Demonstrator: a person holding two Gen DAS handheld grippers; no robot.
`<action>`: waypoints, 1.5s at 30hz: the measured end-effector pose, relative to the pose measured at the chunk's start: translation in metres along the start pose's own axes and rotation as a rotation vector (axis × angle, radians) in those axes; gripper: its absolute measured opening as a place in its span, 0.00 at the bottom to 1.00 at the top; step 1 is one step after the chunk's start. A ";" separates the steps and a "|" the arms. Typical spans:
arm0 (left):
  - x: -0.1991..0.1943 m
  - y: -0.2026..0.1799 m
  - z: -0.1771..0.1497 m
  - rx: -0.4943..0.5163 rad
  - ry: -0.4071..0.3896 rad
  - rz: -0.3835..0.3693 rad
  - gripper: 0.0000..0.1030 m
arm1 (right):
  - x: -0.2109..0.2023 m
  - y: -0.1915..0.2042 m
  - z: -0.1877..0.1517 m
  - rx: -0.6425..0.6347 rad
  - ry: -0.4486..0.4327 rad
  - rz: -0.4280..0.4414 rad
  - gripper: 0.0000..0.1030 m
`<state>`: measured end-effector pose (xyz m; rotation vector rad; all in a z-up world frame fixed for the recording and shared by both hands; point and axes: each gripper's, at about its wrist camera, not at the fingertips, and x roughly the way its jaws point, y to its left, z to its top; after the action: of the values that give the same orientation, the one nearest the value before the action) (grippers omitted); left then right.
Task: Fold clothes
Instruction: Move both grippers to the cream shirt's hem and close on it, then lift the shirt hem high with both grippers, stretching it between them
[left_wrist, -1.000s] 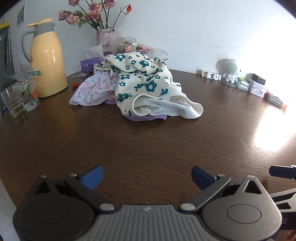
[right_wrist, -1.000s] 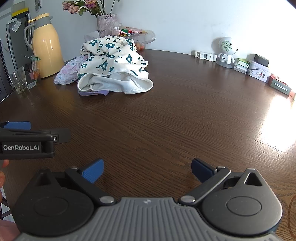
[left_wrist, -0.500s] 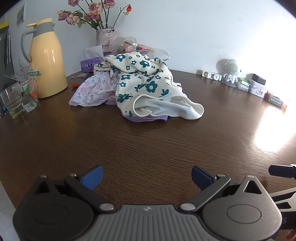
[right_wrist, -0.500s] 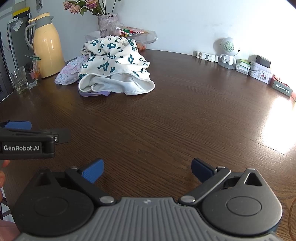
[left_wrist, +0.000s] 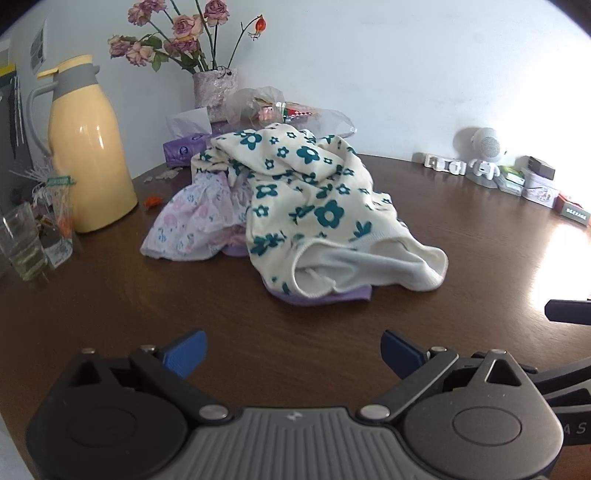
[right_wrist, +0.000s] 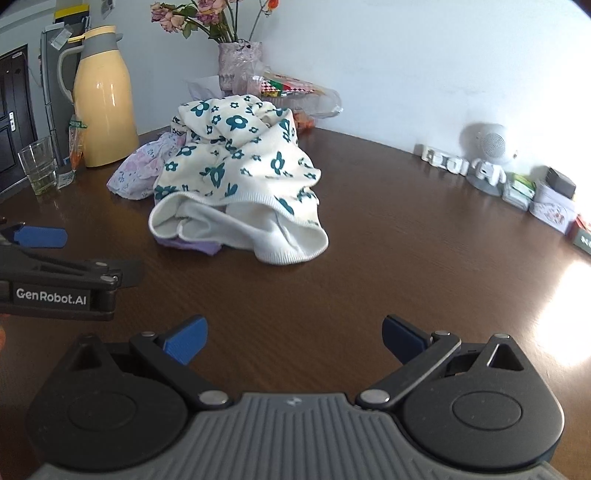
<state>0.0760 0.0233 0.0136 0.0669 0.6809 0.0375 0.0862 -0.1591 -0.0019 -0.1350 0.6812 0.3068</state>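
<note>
- The table (left_wrist: 184, 317) was dark brown wood with a fine grain and a curved far edge; a bright glare washed out its right side.
- The pile of clothes (left_wrist: 295, 206) lay crumpled on the table toward the back left, well apart from both grippers.
- Its top piece, a cream knit garment (right_wrist: 236, 162), carried teal flowers and a ribbed hem turned up to show a plain white lining.
- A pale floral garment (left_wrist: 192, 221) lay partly beneath it on the left, and a lilac piece (left_wrist: 325, 297) peeked out under the front edge; their shapes were mostly hidden.
- A smooth, glossy yellow jug (left_wrist: 88, 162) with a grey collar stood left of the pile.
- The left gripper (left_wrist: 293, 350) hovered over bare table, blue-tipped fingers spread wide, grasping nothing.
- The right gripper (right_wrist: 293, 338) was likewise released wide and empty.
- A clear glass (right_wrist: 38, 166) stood near the jug.
- Small boxes along the far right edge were too blurred to identify.
</note>
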 end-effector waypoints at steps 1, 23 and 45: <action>0.006 0.000 0.005 0.003 0.001 0.006 0.97 | 0.005 0.000 0.005 -0.013 -0.007 -0.003 1.00; 0.087 0.008 0.048 -0.003 0.062 0.033 0.87 | 0.109 -0.024 0.072 -0.067 0.037 0.058 0.87; 0.086 0.017 0.046 0.025 0.052 0.010 0.17 | 0.102 -0.052 0.089 0.004 -0.001 0.078 0.14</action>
<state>0.1712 0.0433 -0.0037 0.0938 0.7333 0.0408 0.2313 -0.1643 0.0027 -0.1042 0.6867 0.3805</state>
